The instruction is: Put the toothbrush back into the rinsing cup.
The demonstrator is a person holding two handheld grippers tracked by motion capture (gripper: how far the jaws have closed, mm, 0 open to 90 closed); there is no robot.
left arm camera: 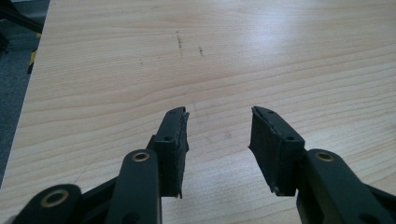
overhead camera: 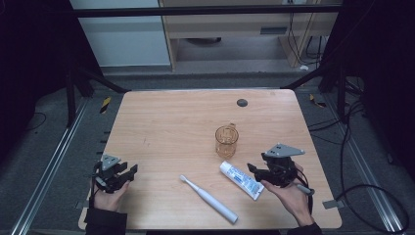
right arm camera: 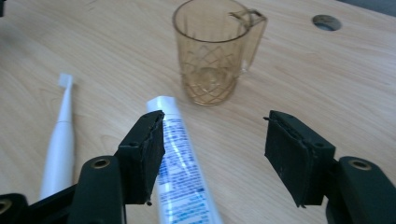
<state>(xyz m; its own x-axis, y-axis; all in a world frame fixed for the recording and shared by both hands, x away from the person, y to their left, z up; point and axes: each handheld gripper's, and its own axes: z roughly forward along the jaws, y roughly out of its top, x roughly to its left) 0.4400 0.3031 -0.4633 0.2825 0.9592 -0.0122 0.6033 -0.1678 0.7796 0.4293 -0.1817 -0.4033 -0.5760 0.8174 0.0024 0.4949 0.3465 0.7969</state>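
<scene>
The worktop (overhead camera: pixel 161 117) carried an amber glass mug (overhead camera: pixel 226 141) upright near its middle, a white toothbrush (overhead camera: pixel 209 199) lying in front of it, and a toothpaste tube (overhead camera: pixel 242 180) flat just right of the brush, its cap end toward the mug. My right tongs (right arm camera: pixel 212 154) stood spread and empty, low over the tube, one jaw already beside it. My left tongs (left arm camera: pixel 218 142) were likewise spread over bare wood, well apart. For a sound pick, I judged the right jaws should straddle the tube across its width, mid-body, then close squarely.
</scene>
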